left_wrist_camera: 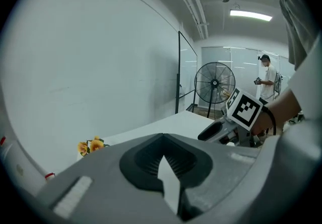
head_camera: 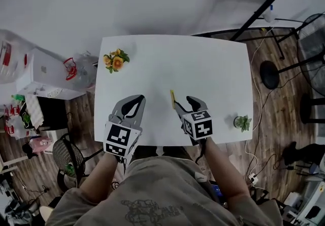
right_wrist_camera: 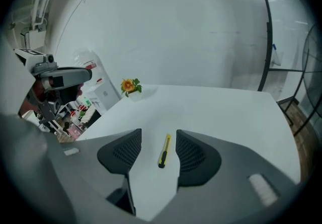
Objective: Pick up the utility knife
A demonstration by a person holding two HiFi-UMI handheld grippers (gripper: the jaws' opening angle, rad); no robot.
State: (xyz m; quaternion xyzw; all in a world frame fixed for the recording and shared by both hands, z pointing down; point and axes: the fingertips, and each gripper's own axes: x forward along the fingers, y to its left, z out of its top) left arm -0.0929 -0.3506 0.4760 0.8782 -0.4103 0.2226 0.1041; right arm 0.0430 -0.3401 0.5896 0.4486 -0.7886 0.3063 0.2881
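Note:
The utility knife (head_camera: 172,99), yellow with a black end, lies on the white table (head_camera: 213,67) near its front edge. In the right gripper view the knife (right_wrist_camera: 164,151) rests on the table between the two dark pads, touching neither. My right gripper (head_camera: 186,104) is open, low over the table, with its tips beside the knife's near end. My left gripper (head_camera: 137,100) hovers to the knife's left, shut with nothing in it. Its joined tips (left_wrist_camera: 162,138) point across the table, and the right gripper's marker cube (left_wrist_camera: 246,108) shows beyond them.
A small pot of orange flowers (head_camera: 116,60) stands at the table's far left corner. A little green plant (head_camera: 242,122) sits near the front right edge. A floor fan (left_wrist_camera: 215,83) and a person (left_wrist_camera: 266,79) stand beyond the table. Cluttered shelves (head_camera: 30,98) are left of it.

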